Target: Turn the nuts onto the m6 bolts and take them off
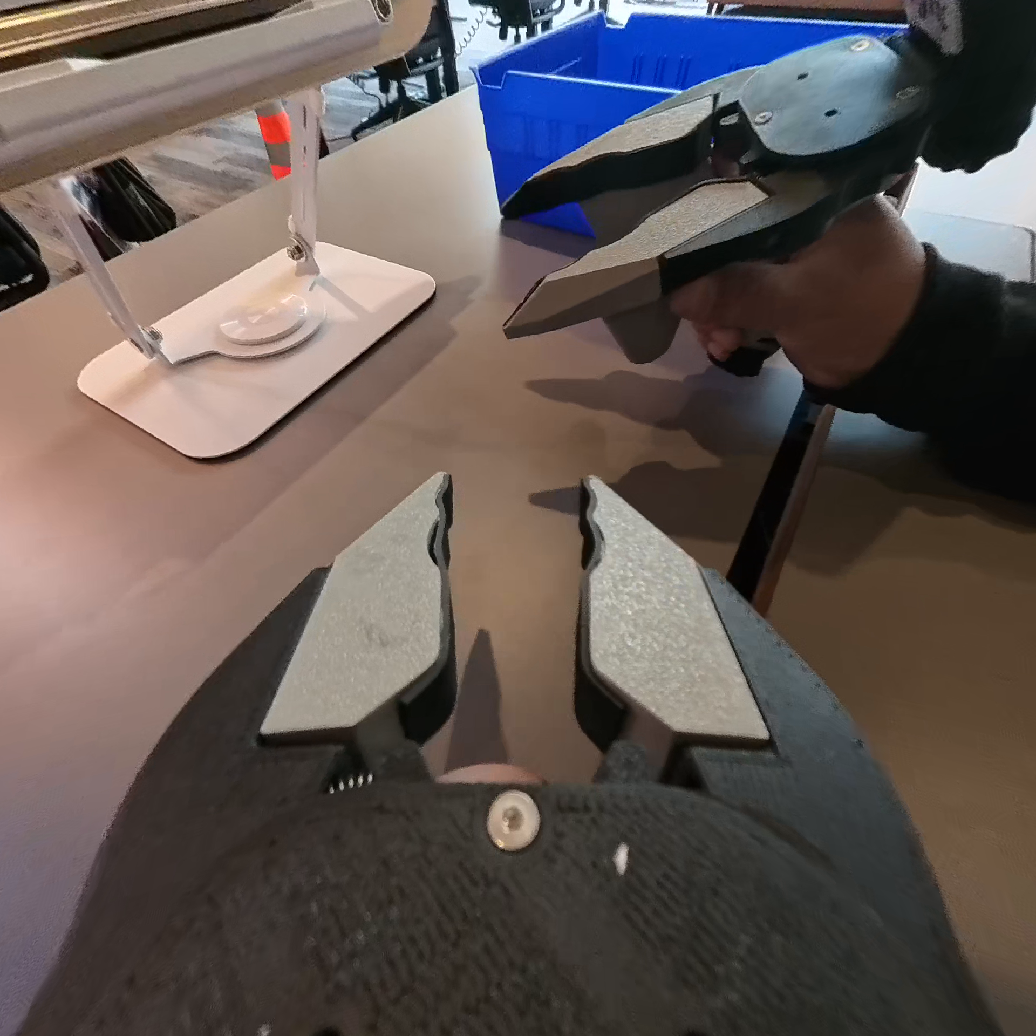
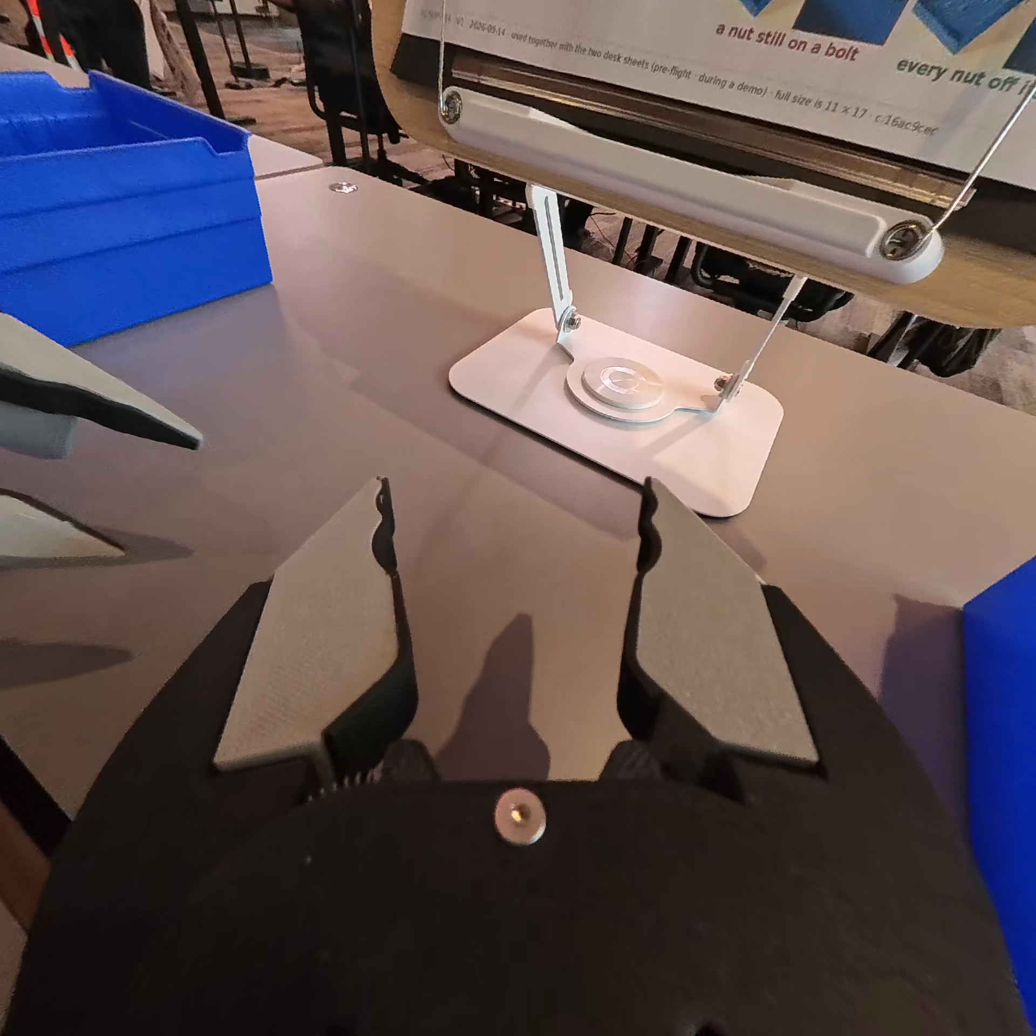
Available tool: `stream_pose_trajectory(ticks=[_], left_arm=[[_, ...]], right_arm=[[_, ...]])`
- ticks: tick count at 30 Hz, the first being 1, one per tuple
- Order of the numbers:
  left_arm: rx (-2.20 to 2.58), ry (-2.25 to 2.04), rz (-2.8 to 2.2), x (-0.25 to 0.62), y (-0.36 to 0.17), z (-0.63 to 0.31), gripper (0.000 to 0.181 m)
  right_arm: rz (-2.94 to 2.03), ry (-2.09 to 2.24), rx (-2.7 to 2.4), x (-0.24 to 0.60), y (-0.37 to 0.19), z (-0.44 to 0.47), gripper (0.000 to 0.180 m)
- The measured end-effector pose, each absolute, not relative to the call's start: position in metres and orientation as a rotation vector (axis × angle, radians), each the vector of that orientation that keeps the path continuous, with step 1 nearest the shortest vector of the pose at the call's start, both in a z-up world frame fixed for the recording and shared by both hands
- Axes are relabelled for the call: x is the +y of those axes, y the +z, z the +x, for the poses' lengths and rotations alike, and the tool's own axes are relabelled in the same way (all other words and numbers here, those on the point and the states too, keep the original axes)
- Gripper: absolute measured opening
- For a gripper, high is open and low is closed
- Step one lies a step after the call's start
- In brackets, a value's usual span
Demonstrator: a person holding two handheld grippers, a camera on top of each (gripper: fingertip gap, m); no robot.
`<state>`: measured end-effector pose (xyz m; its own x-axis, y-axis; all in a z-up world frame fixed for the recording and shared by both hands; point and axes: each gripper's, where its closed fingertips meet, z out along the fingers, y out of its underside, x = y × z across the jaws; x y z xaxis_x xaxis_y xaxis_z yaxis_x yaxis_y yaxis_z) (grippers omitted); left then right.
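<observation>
My left gripper (image 1: 516, 488) hangs above the grey table (image 1: 168, 532) with its jaws released, nothing between them. My right gripper (image 2: 513, 488) is likewise spread wide and empty; in the left wrist view it (image 1: 507, 269) reaches in from the right, held by a hand (image 1: 796, 314) in a dark sleeve. I can see no nuts or bolts in either view, so I cannot tell where they lie. A blue bin (image 1: 560, 112) stands on the table beyond my right gripper. A white stand (image 2: 616, 403) carries a printed sheet (image 2: 729, 73) on a board.
</observation>
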<state>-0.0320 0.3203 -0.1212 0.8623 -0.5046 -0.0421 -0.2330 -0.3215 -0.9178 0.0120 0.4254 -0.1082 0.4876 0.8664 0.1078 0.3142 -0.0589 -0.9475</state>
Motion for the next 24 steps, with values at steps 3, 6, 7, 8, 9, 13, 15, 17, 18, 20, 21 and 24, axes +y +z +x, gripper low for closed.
stream_pose_trajectory(ticks=[3, 6, 7, 8, 9, 13, 15, 17, 18, 20, 21, 24], left_arm=[[0.516, -0.302, -1.912, 0.311, -0.108, -0.038, 0.042], [0.491, -0.276, -1.86, 0.291, -0.079, -0.049, 0.039], [0.482, -0.273, -1.85, 0.283, -0.069, -0.054, 0.041], [0.473, -0.269, -1.846, 0.274, -0.06, -0.06, 0.041], [0.467, -0.264, -1.844, 0.264, -0.051, -0.068, 0.042], [0.402, -0.173, -1.839, 0.231, -0.014, -0.12, 0.042], [0.36, -0.095, -1.837, 0.218, 0.004, -0.155, 0.041], [0.308, 0.02, -1.861, 0.212, 0.012, -0.197, 0.038], [0.273, 0.061, -1.878, 0.21, 0.013, -0.217, 0.038], [0.231, 0.069, -1.929, 0.209, 0.005, -0.247, 0.038], [0.202, 0.071, -1.95, 0.21, -0.001, -0.261, 0.038], [0.159, 0.061, -2.022, 0.216, -0.027, -0.289, 0.038]], right_arm=[[-1.631, 0.616, -1.037, 0.426, -0.11, 0.012, 0.086], [-1.639, 0.619, -1.046, 0.424, -0.112, 0.01, 0.086], [-1.64, 0.62, -1.051, 0.424, -0.113, 0.009, 0.086], [-1.641, 0.623, -1.056, 0.423, -0.113, 0.009, 0.086], [-1.642, 0.63, -1.059, 0.422, -0.114, 0.008, 0.086], [-1.643, 0.654, -1.067, 0.42, -0.115, 0.006, 0.084], [-1.641, 0.653, -1.072, 0.419, -0.115, 0.005, 0.083], [-1.642, 0.656, -1.079, 0.417, -0.116, 0.003, 0.083], [-1.644, 0.657, -1.085, 0.417, -0.116, 0.003, 0.083], [-1.647, 0.653, -1.098, 0.415, -0.118, 0.001, 0.083], [-1.647, 0.649, -1.104, 0.415, -0.119, 0.001, 0.083], [-1.64, 0.643, -1.115, 0.412, -0.12, 0.0, 0.082]])
